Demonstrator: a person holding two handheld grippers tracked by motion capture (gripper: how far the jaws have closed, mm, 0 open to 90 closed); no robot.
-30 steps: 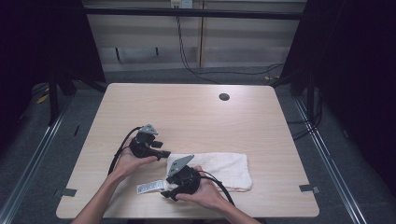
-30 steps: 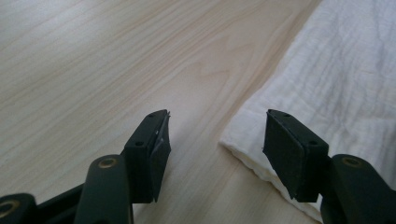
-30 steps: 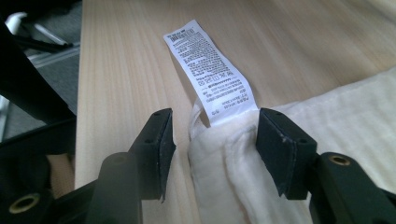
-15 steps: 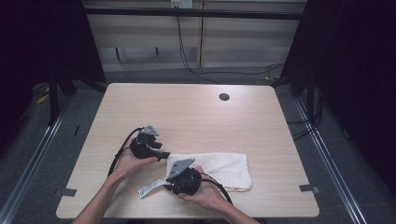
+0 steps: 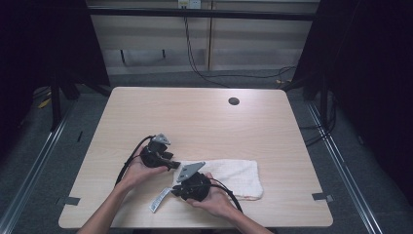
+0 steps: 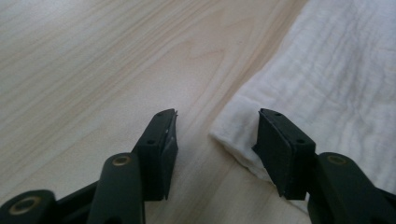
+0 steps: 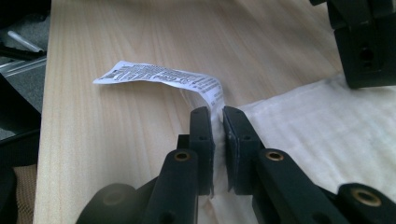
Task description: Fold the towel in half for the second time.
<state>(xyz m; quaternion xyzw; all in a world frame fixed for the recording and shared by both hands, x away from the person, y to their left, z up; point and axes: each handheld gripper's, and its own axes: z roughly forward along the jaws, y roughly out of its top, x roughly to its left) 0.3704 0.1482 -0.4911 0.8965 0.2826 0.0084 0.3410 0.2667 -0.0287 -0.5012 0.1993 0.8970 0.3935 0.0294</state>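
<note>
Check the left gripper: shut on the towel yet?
Open. The left gripper straddles the white towel corner, pads apart; its jaws have just been closing.

The right gripper (image 7: 218,122) had just been closing its two black jaws on the corner of a white woven cloth (image 7: 322,140), apparently where a printed white care label (image 7: 159,77) joined it, above the pale wooden table (image 7: 140,32).

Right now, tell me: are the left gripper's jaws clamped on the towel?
No, the left gripper stands open around a corner of the towel, with a gap showing beside one jaw.
</note>
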